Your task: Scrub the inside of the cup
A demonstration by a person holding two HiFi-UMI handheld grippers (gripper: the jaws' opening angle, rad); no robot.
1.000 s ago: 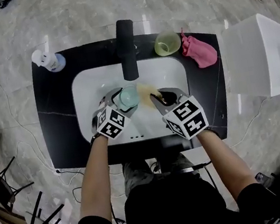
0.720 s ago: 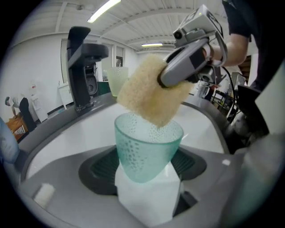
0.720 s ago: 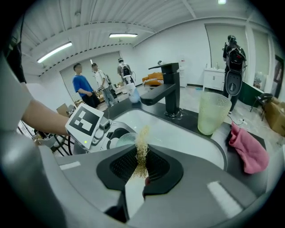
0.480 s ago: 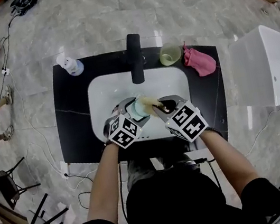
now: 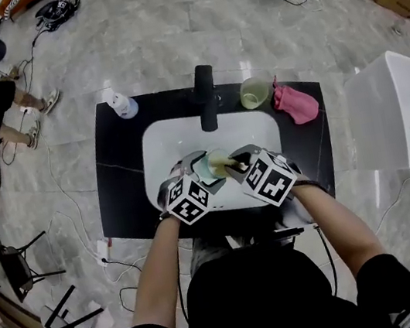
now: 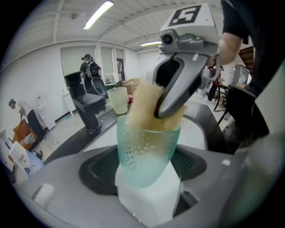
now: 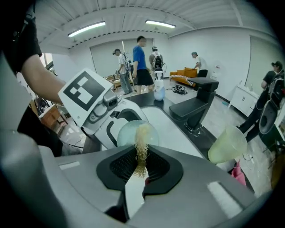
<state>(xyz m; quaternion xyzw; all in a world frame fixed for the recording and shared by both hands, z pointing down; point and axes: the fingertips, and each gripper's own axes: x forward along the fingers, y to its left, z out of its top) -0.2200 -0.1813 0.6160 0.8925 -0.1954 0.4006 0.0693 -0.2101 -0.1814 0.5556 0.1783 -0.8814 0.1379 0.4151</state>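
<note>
- My left gripper [image 6: 144,180] is clamped around the lower part of the teal cup [image 6: 147,147]. The cup sits at the centre of the left gripper view, mouth up and tipped a little. Gripping it low leaves the rim free for the other tool.
- My right gripper [image 7: 140,171] is closed on a yellow sponge [image 7: 142,144]. The jaws pinch it thin, so a firm tongue of it sticks out in front.
- In the left gripper view the sponge fills the cup's mouth and stands above the rim, pressed against the inside wall. I judge that I am in the middle of scrubbing rather than only lining up.
- The cup's wall looks speckled, either with droplets or with a dimpled pattern. I cannot tell which.
- In the head view both tools meet at the centre of the frame, over the white sink [image 5: 165,139] and just below the black faucet [image 5: 207,100]. Working there makes sense, since drips would fall into the basin rather than onto the black table [image 5: 119,190].
- At the upper right of the head view a yellowish cup [image 5: 254,93] and a pink cloth [image 5: 295,102] rest on the table, well apart from my work. A white bottle [image 5: 122,103] stands at the upper left.
- The next move probably calls for turning the sponge around the wall and pushing it toward the bottom. A wet cup held this low could twist or slip.
</note>
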